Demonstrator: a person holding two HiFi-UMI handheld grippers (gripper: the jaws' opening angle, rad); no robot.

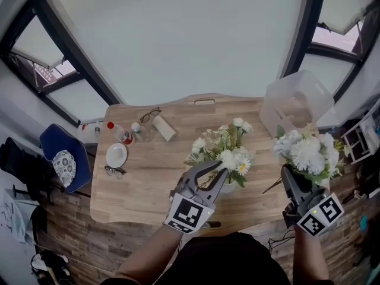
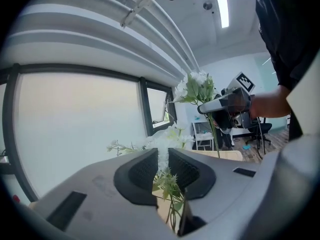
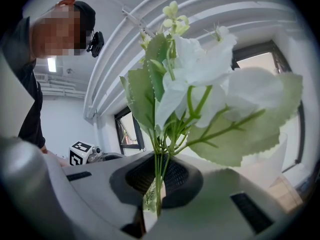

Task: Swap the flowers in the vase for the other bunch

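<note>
A bunch of white daisies and greenery [image 1: 224,152] stands over the wooden table [image 1: 142,189]. A pale vase [image 1: 230,187] is mostly hidden beneath it. My left gripper [image 1: 219,171] is shut on this bunch's stems; in the left gripper view the stems [image 2: 167,184] pass between the closed pads of the left gripper [image 2: 162,166]. My right gripper [image 1: 289,176] holds a second bunch of white flowers [image 1: 307,152] upright off the table's right edge. Its thin green stems [image 3: 157,169] are pinched in the right gripper [image 3: 157,178], with broad leaves and blooms [image 3: 200,94] above.
A clear plastic bin [image 1: 295,100] sits at the table's far right corner. At the left are a white dish [image 1: 116,155], small bottles [image 1: 123,134], a pale block [image 1: 164,127] and two pairs of glasses [image 1: 149,115]. A blue chair [image 1: 65,159] stands left of the table.
</note>
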